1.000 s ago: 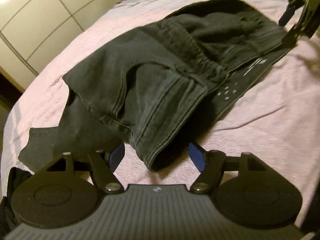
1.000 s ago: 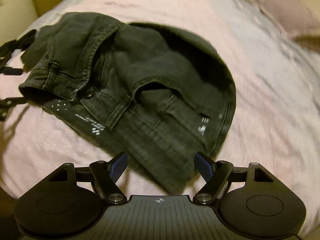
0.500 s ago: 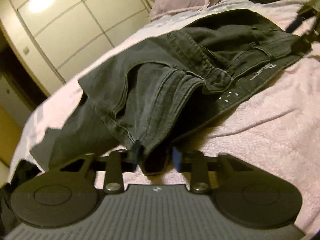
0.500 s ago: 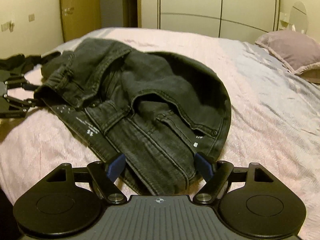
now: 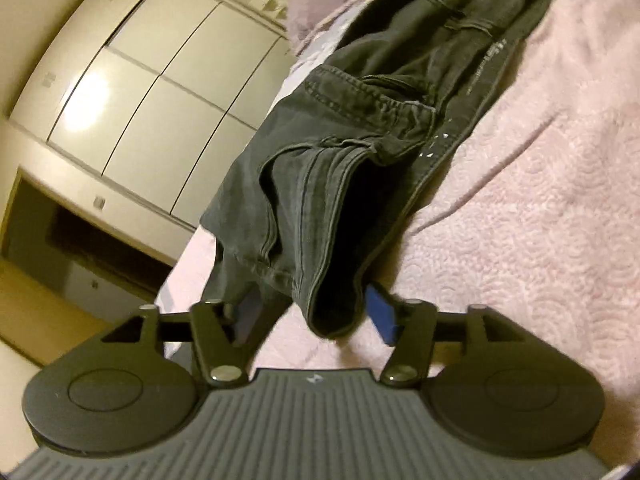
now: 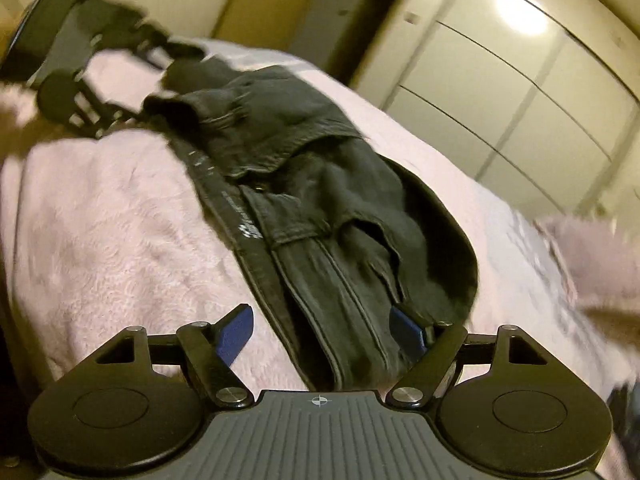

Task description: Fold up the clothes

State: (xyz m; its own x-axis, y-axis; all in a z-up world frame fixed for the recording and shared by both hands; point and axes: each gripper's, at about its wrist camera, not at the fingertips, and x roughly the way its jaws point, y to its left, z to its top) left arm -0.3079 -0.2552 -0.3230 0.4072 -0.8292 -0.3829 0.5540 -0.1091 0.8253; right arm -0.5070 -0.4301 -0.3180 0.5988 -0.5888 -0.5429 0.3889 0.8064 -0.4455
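Since a second ago both views have tilted and the dark grey denim jeans [image 5: 344,184] on the pink quilted bedspread [image 5: 540,208] are stretched lengthwise, the left gripper [image 5: 312,316] and right gripper [image 6: 324,328] each wide around a waistband end, probably readying a fold.

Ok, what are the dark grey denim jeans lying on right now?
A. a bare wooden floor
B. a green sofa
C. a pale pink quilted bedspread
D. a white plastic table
C: in both wrist views the dark grey denim jeans are spread over a pale pink quilted bedspread, which shows on either side of the fabric.
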